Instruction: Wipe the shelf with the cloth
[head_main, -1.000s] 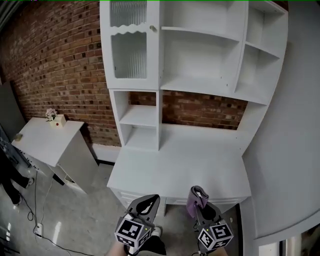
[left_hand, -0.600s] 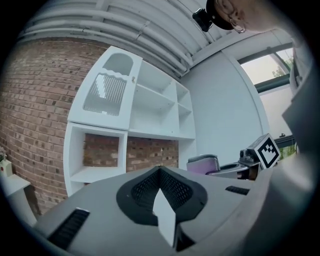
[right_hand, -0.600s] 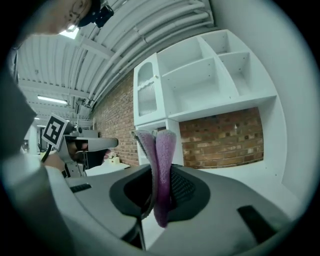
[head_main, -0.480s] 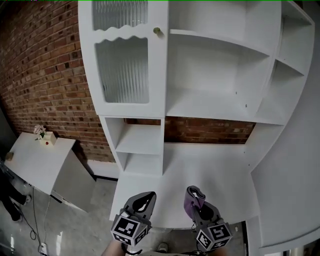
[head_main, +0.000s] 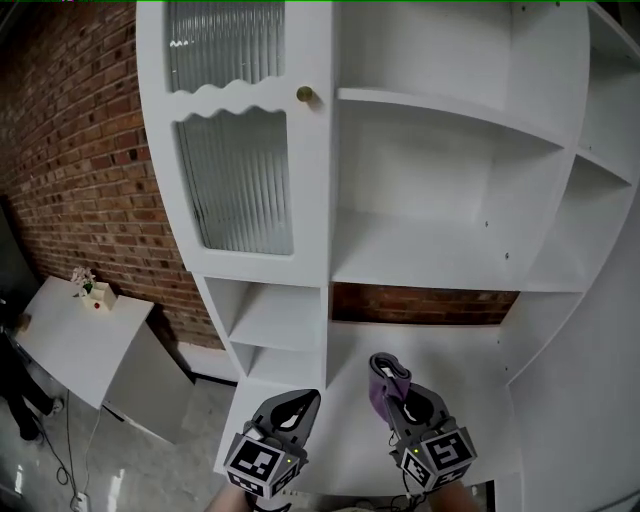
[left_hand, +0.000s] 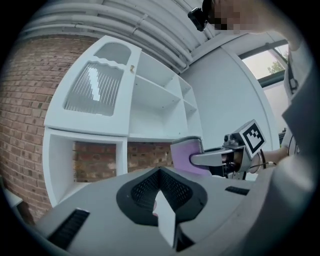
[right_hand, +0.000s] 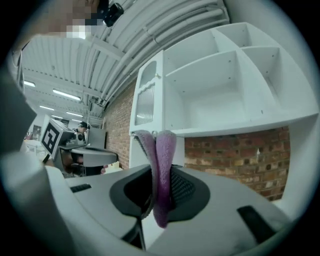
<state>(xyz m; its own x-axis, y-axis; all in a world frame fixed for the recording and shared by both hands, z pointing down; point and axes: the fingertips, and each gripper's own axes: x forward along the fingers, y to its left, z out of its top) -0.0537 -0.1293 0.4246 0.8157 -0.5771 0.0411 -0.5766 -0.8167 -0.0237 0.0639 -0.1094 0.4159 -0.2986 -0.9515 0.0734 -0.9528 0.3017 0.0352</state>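
A white shelf unit (head_main: 430, 250) with open compartments fills the head view; its wide middle shelf (head_main: 440, 255) lies above and ahead of both grippers. A folded purple cloth (head_main: 385, 383) sticks up from my right gripper (head_main: 395, 395), which is shut on it; the same purple cloth (right_hand: 162, 170) shows pinched between the jaws in the right gripper view. My left gripper (head_main: 290, 412) hangs at the lower left of the desk surface, jaws together with nothing in them. The left gripper view shows the purple cloth (left_hand: 186, 155) off to its right.
A ribbed-glass cabinet door (head_main: 240, 170) with a brass knob (head_main: 304, 94) closes the unit's upper left. Small cubbies (head_main: 275, 320) sit below it. A brick wall (head_main: 80, 150) and a white side table (head_main: 75, 335) are on the left. A person (right_hand: 81, 127) stands far off.
The view has closed in on the shelf unit and tilted upward. Both grippers stay low in the frame, the right one carrying the cloth slightly higher.
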